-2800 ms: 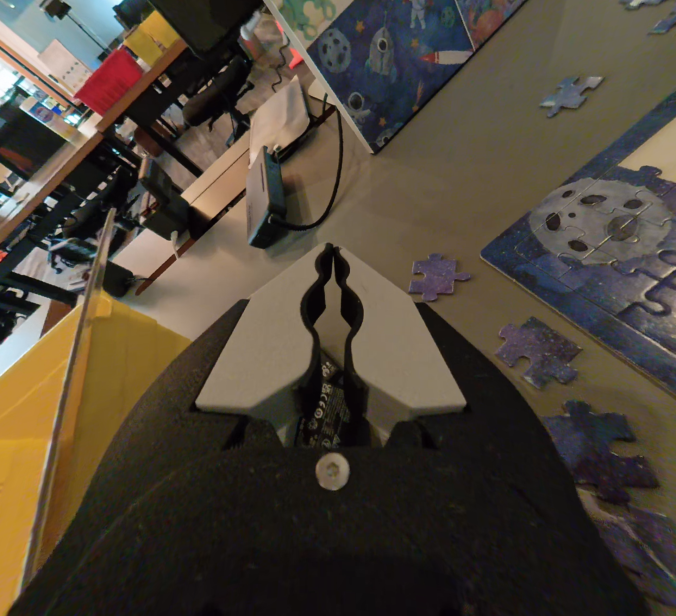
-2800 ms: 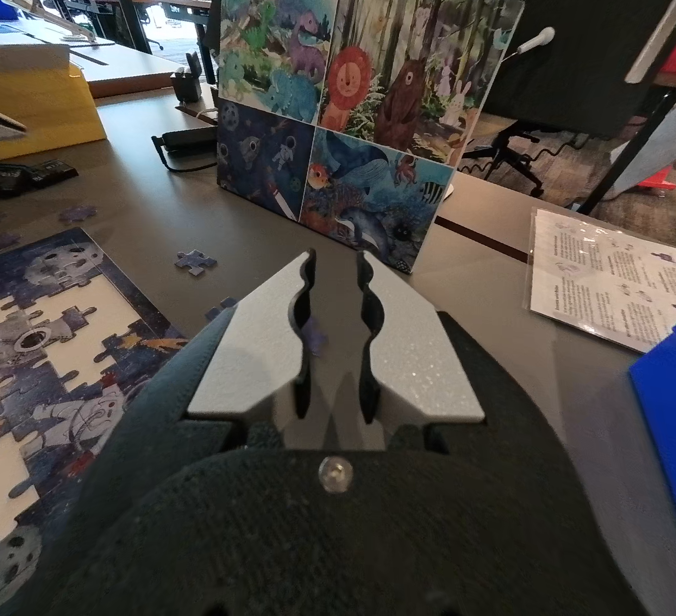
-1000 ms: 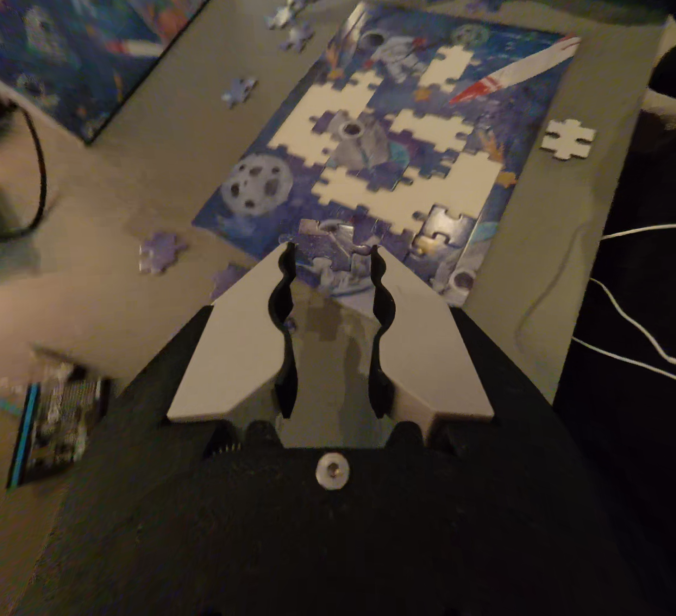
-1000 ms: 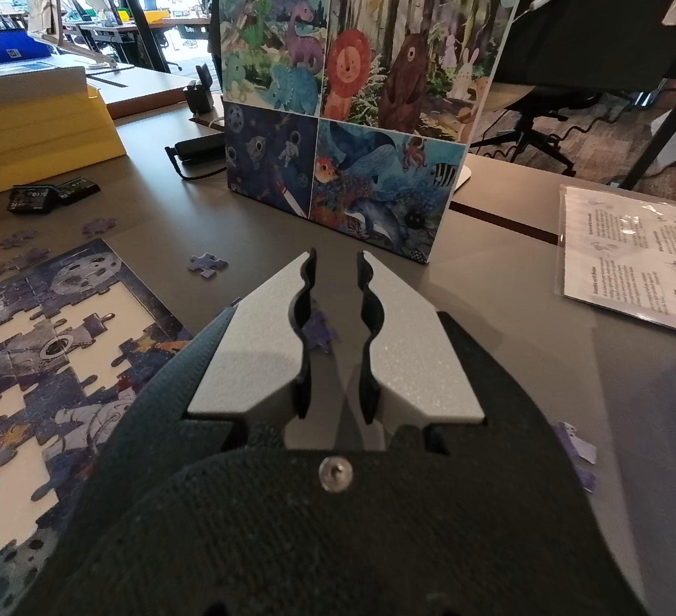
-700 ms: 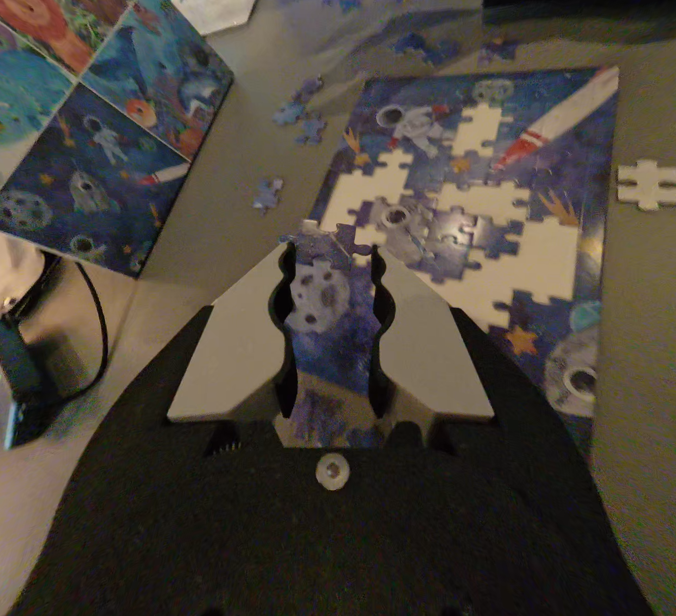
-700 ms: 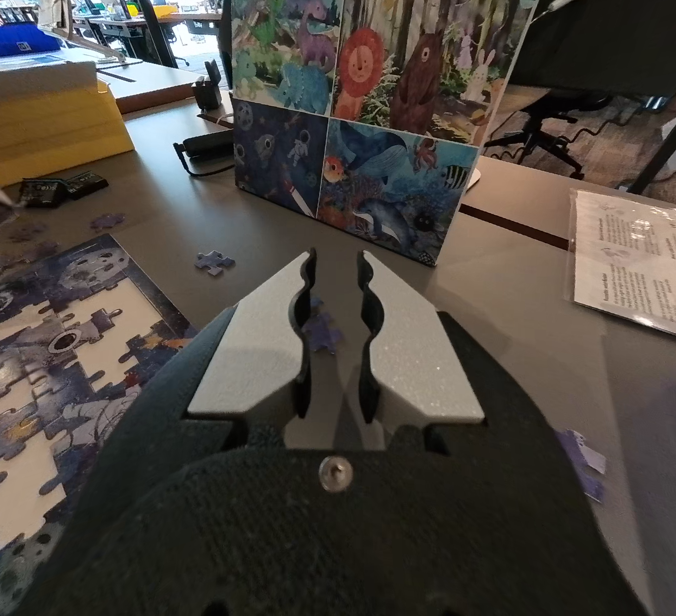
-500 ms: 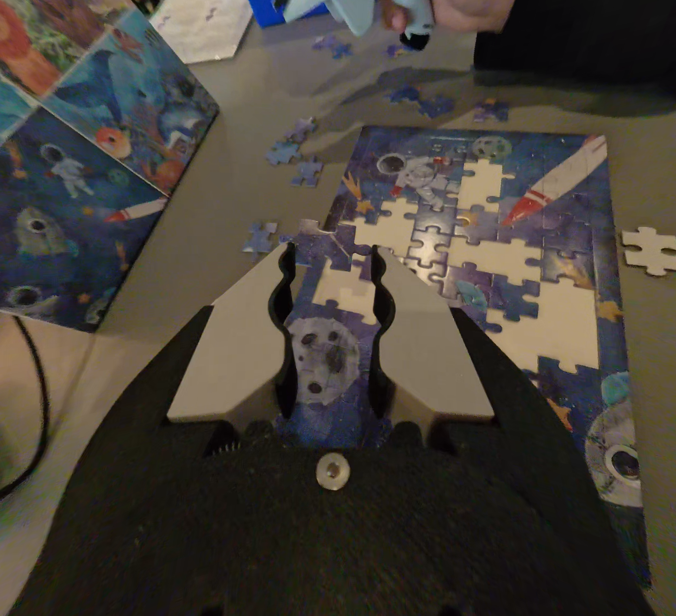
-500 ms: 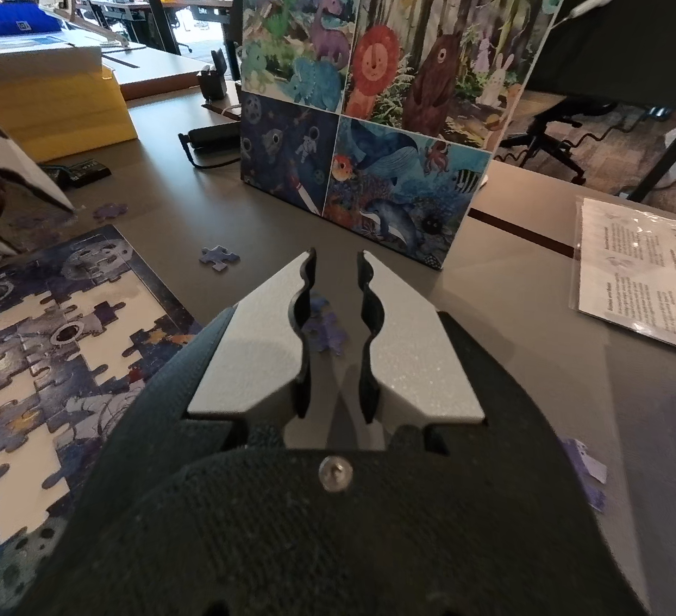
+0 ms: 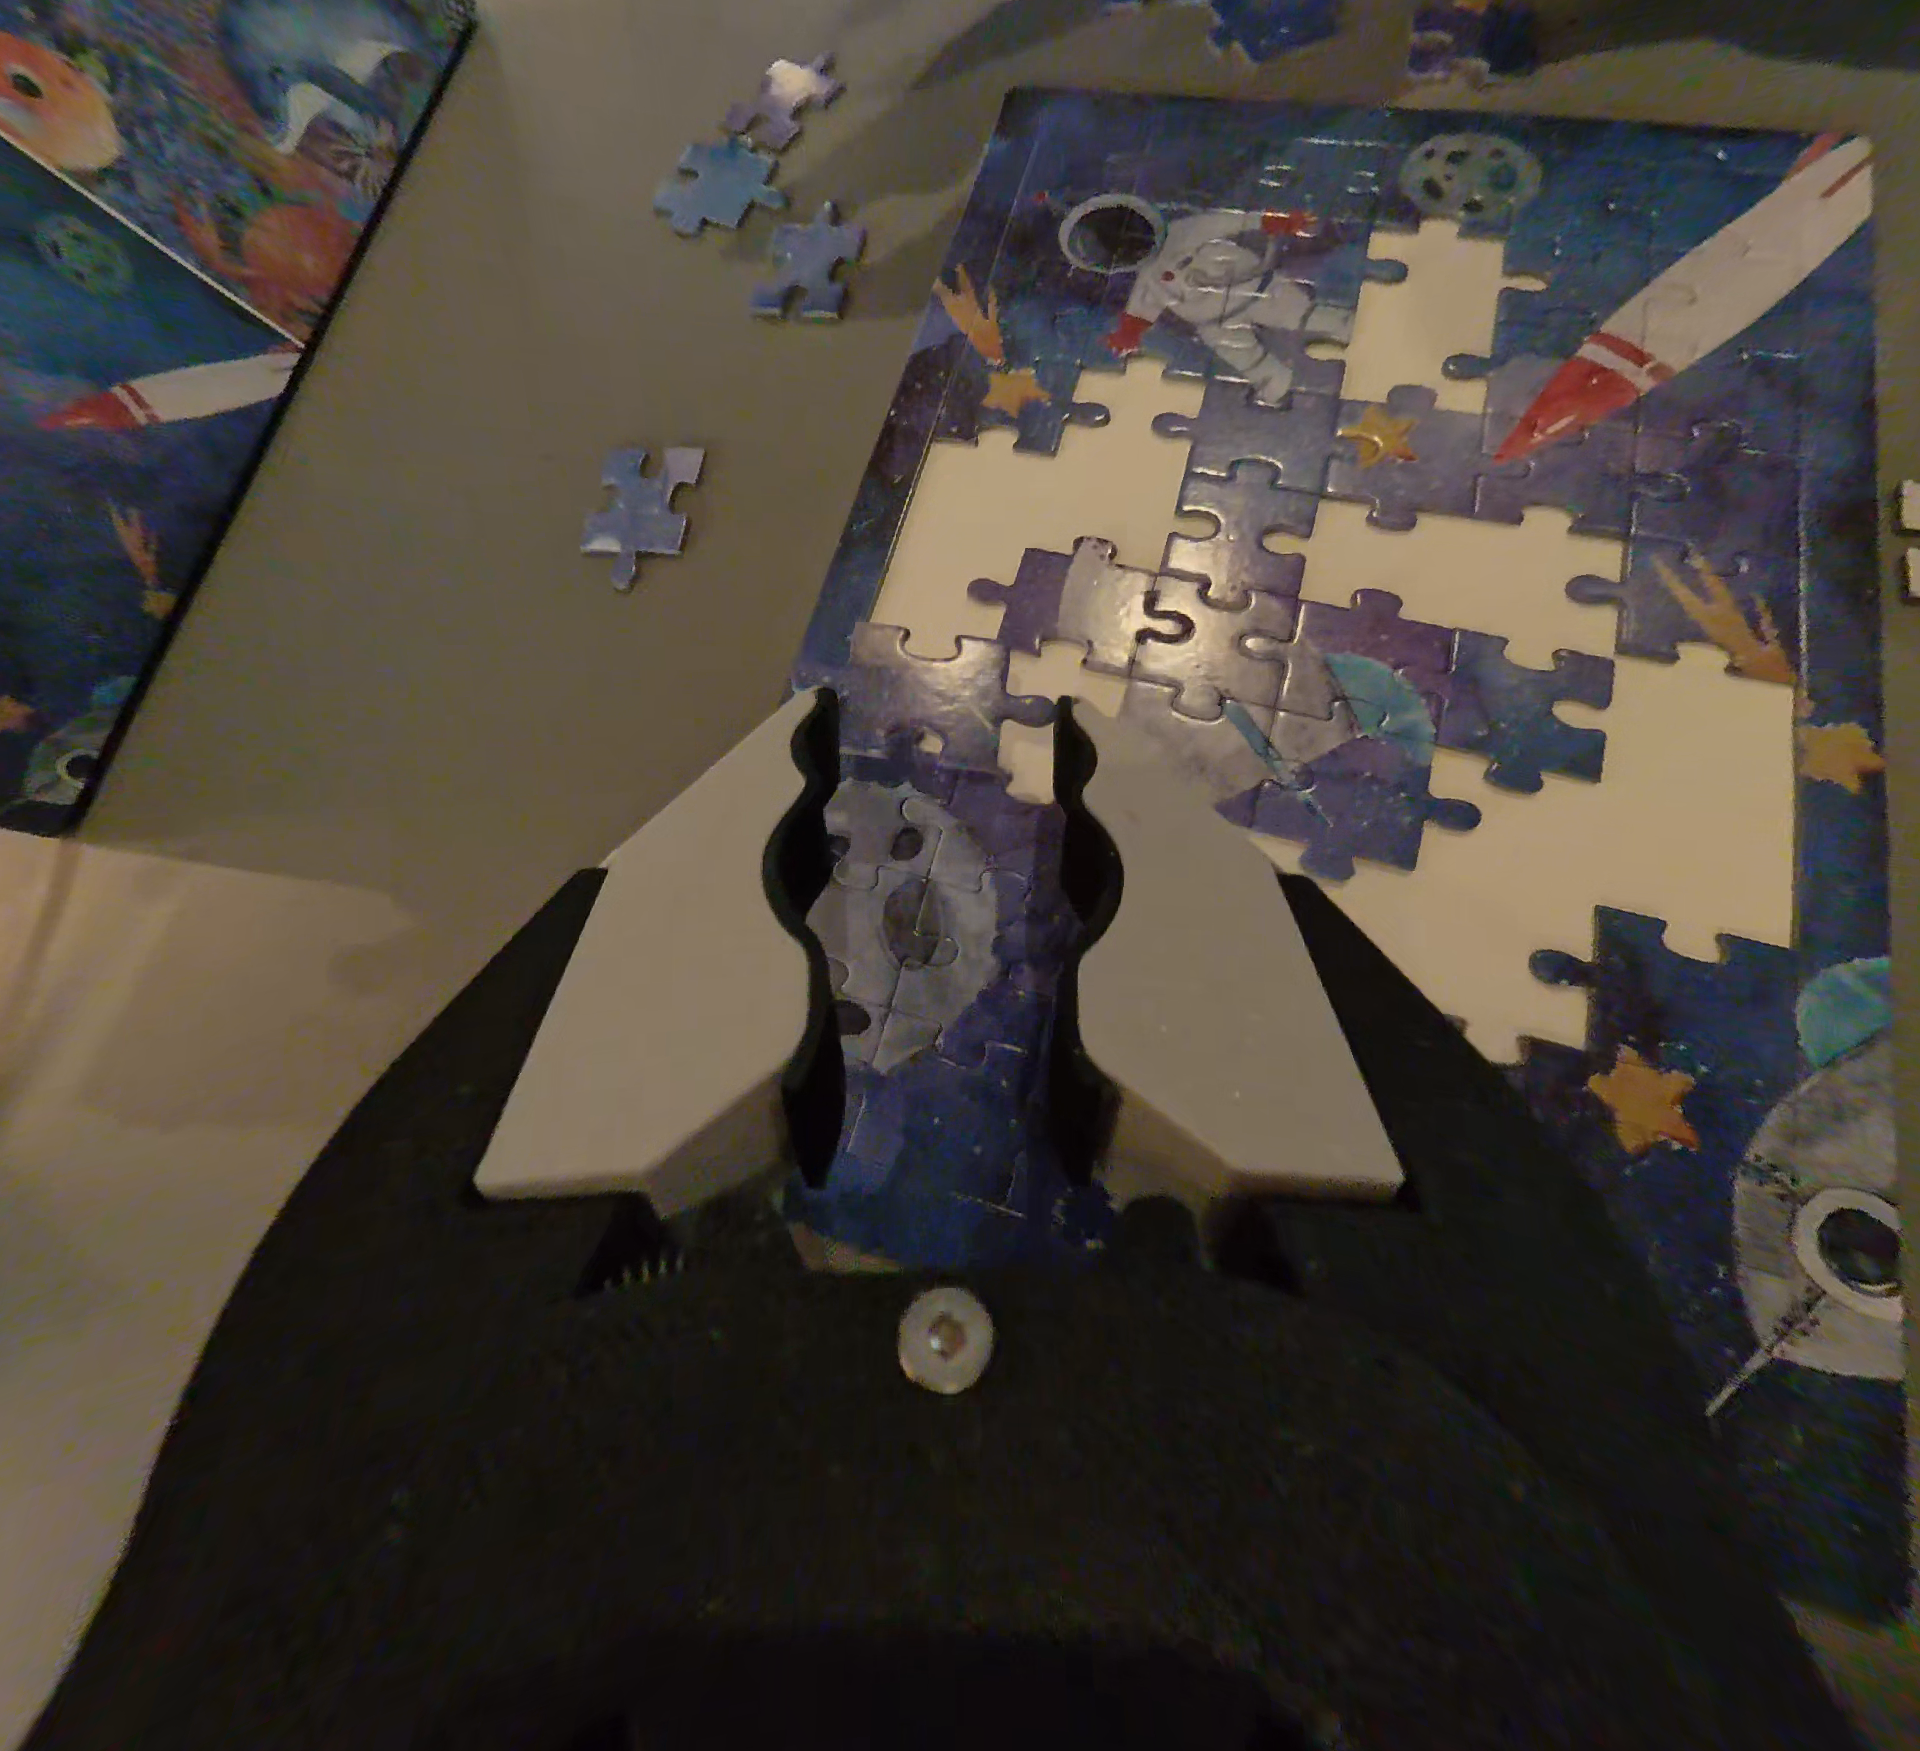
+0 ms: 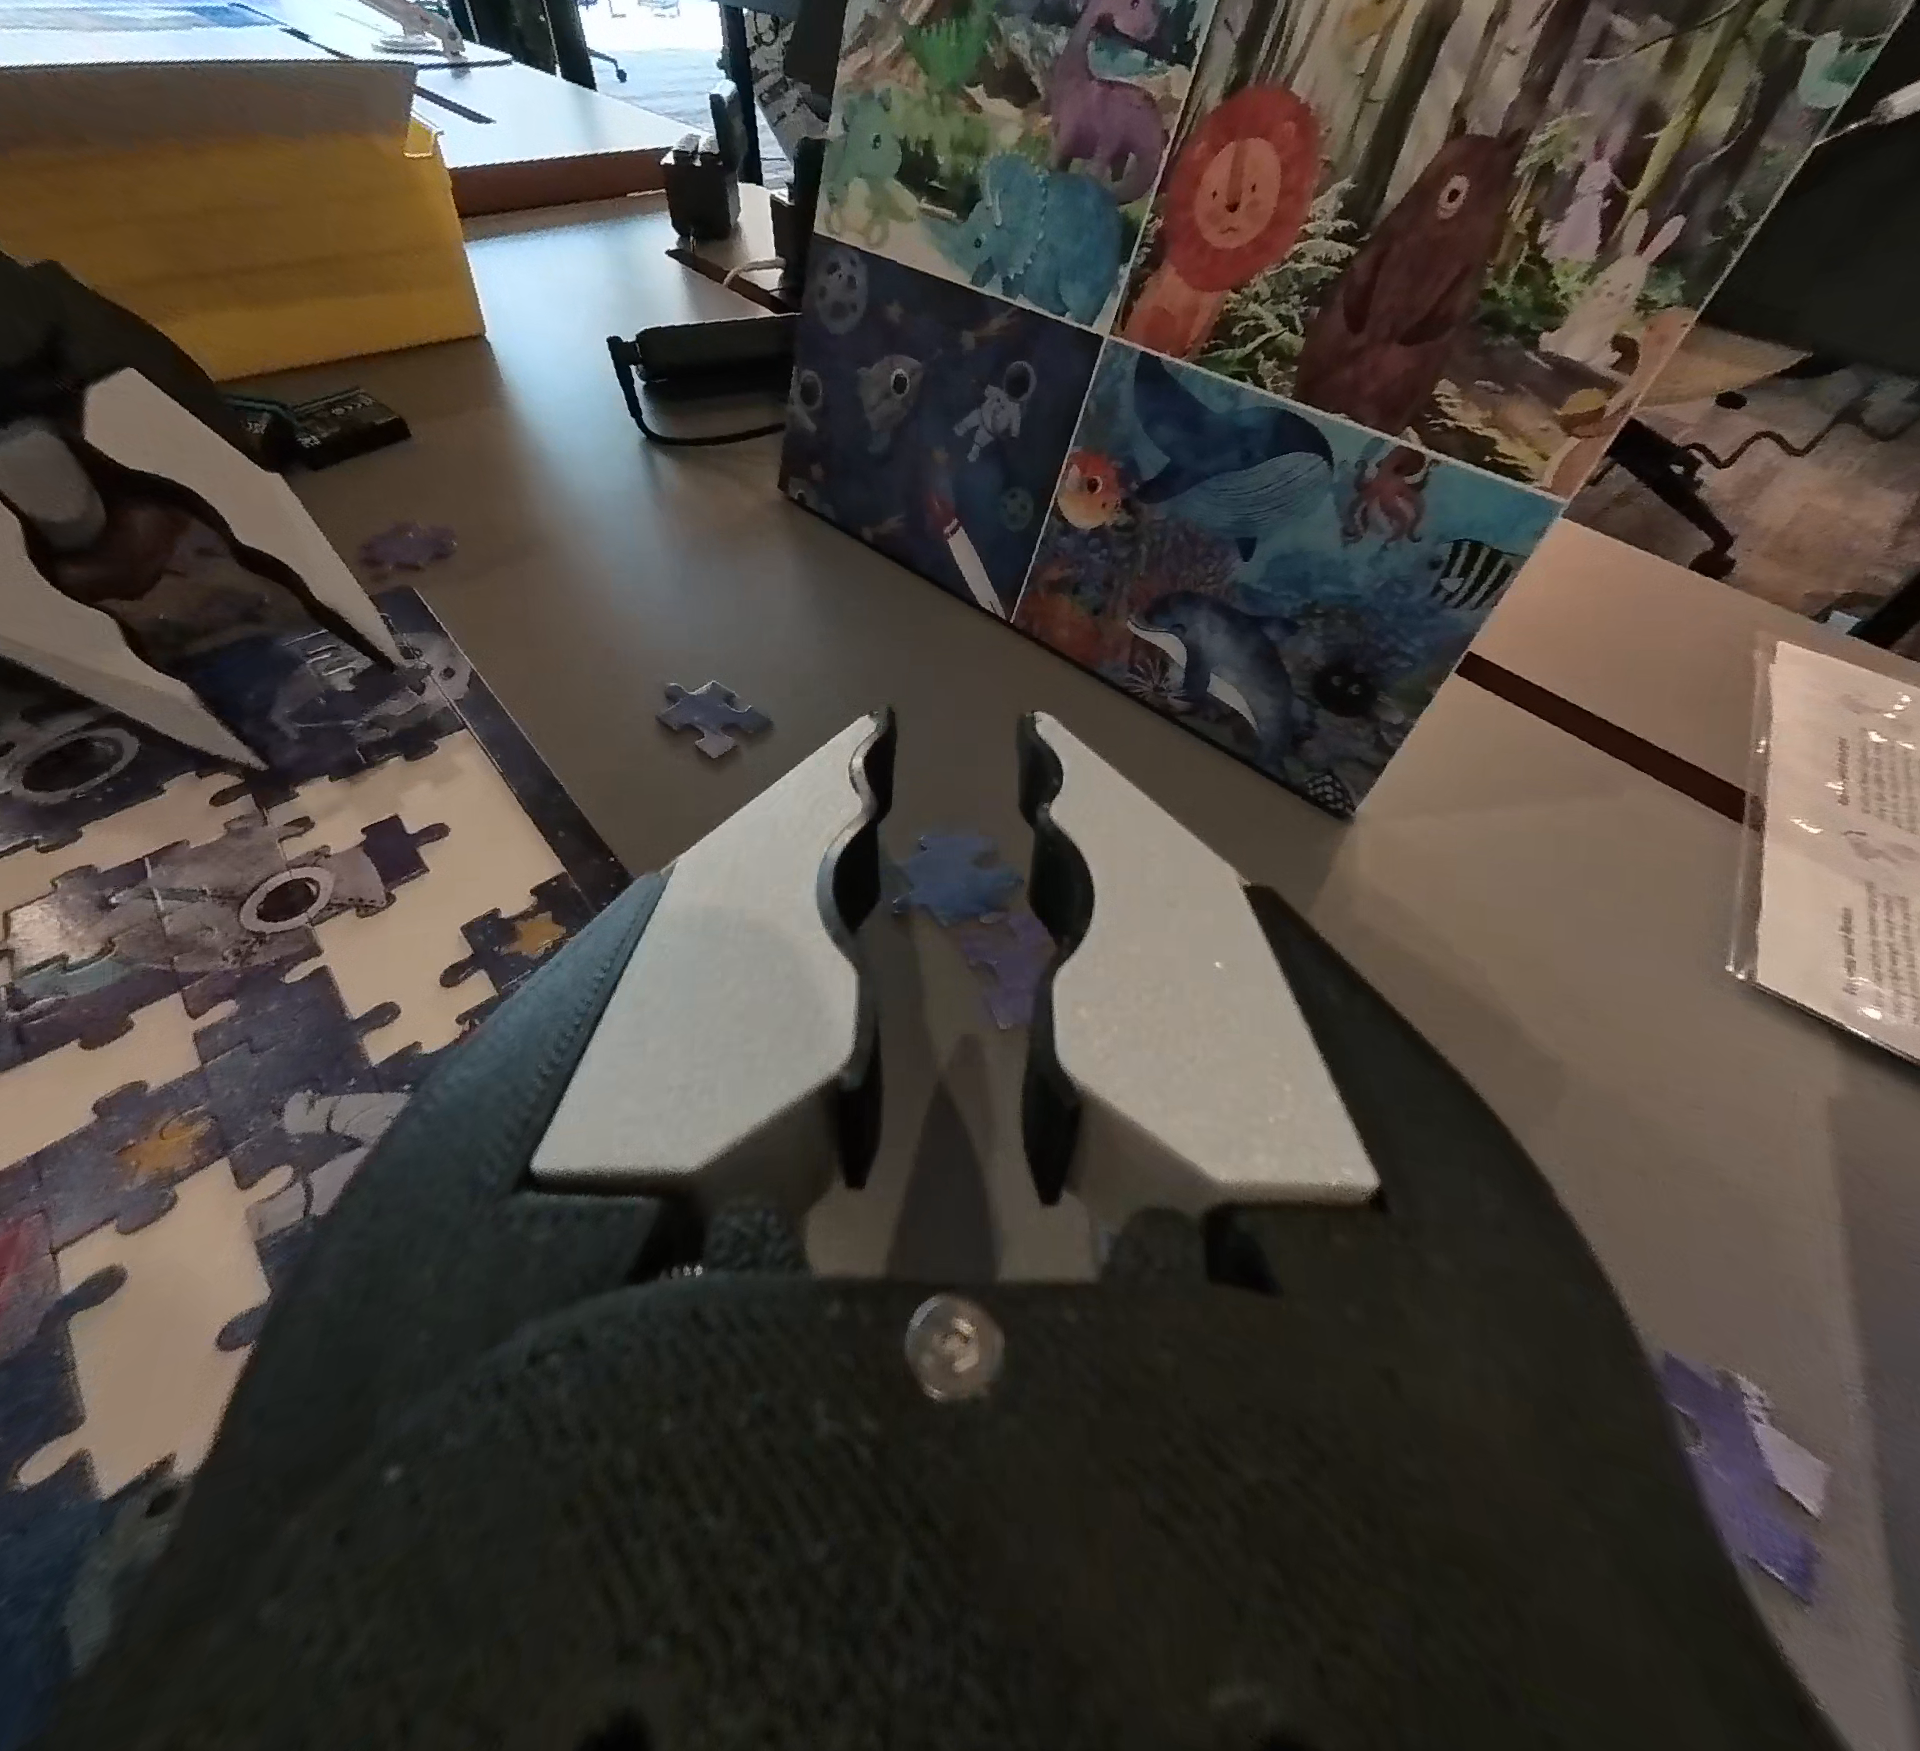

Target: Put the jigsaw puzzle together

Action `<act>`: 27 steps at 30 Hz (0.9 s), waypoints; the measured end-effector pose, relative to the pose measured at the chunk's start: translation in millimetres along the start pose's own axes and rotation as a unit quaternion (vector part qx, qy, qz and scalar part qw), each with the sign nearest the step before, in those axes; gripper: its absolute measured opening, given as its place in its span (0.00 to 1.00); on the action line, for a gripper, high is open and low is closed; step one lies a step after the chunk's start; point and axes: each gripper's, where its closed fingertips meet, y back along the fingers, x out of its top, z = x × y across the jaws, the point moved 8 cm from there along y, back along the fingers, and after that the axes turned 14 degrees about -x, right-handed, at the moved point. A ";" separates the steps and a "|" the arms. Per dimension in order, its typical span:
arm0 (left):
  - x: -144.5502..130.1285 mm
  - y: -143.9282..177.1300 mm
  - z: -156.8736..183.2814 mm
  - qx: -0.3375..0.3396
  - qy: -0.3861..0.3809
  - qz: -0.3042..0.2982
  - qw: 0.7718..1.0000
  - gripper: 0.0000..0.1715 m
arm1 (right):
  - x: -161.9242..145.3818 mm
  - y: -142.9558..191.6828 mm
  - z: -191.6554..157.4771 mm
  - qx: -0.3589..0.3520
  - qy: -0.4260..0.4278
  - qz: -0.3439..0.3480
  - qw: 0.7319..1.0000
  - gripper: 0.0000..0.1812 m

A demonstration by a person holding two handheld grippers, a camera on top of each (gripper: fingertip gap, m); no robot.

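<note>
Lowered left gripper (image 9: 940, 714) — over puzzle (image 9: 1558, 558)

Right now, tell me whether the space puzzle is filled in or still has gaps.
Still has gaps. The space puzzle shows several bare cream patches among its joined pieces, and loose pieces lie on the table beside it.

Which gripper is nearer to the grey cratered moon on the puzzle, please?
Left. The left gripper hangs directly over the moon; the right gripper is off the puzzle board, above loose pieces.

The grey table (image 10: 665, 496) carries the jigsaw puzzle (image 9: 1558, 558) ahead of the left gripper (image 9: 940, 714), loose pieces (image 9: 644, 512) to its left.
</note>
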 end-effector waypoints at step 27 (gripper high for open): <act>24.5 -26.3 44.8 -0.071 -0.016 0.010 0.997 0.23 | 1.4 2.2 2.2 -0.005 -0.003 0.006 1.000 0.12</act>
